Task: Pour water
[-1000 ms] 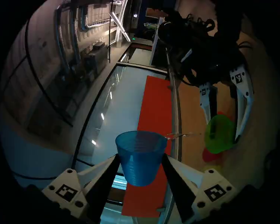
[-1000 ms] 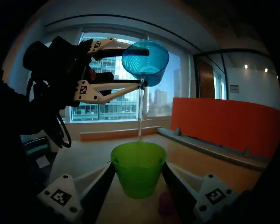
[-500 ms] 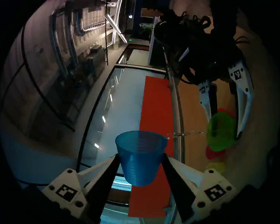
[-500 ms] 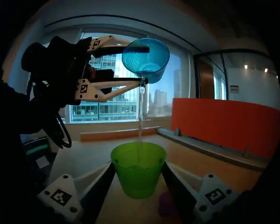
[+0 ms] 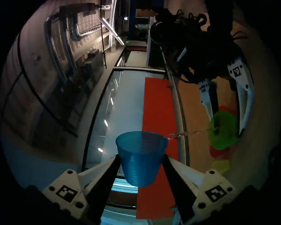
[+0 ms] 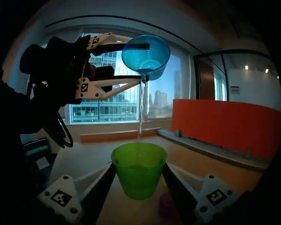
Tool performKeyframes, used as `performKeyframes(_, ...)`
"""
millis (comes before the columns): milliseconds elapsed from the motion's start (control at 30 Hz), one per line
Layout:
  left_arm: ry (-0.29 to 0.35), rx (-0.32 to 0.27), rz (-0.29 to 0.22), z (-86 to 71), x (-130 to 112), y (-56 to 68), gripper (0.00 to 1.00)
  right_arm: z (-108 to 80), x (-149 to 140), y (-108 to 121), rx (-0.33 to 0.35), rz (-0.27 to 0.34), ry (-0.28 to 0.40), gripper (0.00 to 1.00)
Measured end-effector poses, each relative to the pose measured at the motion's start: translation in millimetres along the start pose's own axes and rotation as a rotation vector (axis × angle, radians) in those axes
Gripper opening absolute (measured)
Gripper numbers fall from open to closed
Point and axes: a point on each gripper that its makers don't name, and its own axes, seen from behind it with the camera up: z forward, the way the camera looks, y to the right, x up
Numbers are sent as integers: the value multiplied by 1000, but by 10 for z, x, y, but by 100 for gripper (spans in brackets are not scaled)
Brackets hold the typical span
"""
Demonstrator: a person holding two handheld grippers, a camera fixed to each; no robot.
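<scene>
We are mid-pour over the pale wooden desk (image 6: pixel 200 165). Our left claw (image 5: pixel 140 161) grips the translucent blue plastic cup (image 6: pixel 146 52), tipped high. Our right claw (image 6: pixel 139 168) clamps the translucent green plastic cup (image 6: pixel 139 174) near, below it. A thin water stream (image 6: pixel 141 108) falls in. The green cup looks partly filled, and we judge emptying the blue one remains.

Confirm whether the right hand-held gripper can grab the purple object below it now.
Probably not. The right hand-held gripper is shut on the green cup, which is catching the water stream from the tilted blue cup. The purple object lies just below, but the fingers are occupied.
</scene>
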Motion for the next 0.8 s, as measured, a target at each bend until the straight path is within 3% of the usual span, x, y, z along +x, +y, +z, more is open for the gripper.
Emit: performKeyframes(800, 4, 18, 137, -37, 54, -64, 80, -6, 13, -6, 0, -3, 5, 87)
